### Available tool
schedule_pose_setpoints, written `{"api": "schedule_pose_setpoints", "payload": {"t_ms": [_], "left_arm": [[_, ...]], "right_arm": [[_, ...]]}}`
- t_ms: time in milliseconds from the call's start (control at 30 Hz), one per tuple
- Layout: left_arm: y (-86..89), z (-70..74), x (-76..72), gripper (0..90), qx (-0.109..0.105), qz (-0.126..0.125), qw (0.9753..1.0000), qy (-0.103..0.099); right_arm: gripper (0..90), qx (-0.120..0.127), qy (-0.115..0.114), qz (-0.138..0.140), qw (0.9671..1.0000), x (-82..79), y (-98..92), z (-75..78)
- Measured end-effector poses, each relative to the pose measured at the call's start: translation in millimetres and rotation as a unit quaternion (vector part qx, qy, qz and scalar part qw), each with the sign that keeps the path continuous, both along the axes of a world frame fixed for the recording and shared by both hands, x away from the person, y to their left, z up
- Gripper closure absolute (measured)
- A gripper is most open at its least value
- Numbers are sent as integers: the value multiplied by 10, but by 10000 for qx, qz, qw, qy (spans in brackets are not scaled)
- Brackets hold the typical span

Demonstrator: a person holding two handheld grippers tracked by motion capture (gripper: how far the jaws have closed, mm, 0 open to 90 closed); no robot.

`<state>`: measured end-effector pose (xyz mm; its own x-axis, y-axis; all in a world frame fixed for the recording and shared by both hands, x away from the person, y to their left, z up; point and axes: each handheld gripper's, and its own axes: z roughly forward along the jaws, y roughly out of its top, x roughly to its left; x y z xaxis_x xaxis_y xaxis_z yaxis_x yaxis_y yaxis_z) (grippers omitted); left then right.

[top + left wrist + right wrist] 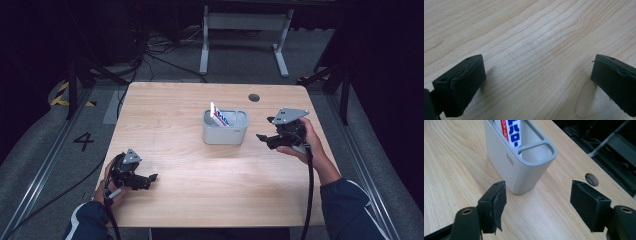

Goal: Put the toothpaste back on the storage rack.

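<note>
L gripper (151, 177) fingers apart, empty, low over wood table (200, 190); R gripper (261, 137) likewise, near grey holder (225, 131).

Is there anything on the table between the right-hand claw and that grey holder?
Nothing: bare wood of the table separates the right gripper from the grey holder, as the high view and right gripper view show.

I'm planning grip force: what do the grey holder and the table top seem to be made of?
The grey holder looks like matte moulded plastic: smooth walls, rounded corners, a thin divider and a small moulded logo. The table top looks like pale wood or wood-look laminate with a satin finish; grain lines run across it.
</note>
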<state>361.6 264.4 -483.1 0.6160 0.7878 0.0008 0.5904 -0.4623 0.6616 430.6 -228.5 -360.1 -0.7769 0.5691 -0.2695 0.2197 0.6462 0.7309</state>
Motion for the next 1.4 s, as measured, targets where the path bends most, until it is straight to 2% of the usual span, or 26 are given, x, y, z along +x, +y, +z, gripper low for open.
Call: {"api": "schedule_pose_setpoints", "payload": {"t_ms": [633,1067,1233,1400], "left_arm": [[0,0,0,0,0,2,10000,0],[0,0,0,0,-1,3,10000,-1],[0,0,0,0,0,1,10000,-1],[0,0,0,0,2,1,10000,-1]], "right_arm": [[274,-212,152,-253,9993,-207,-291,-268],[263,-147,288,-428,9986,-376,-546,-493],[256,12,375,-581,9976,-470,-687,-596],[242,35,429,-725,9964,-545,-825,-732]]}}
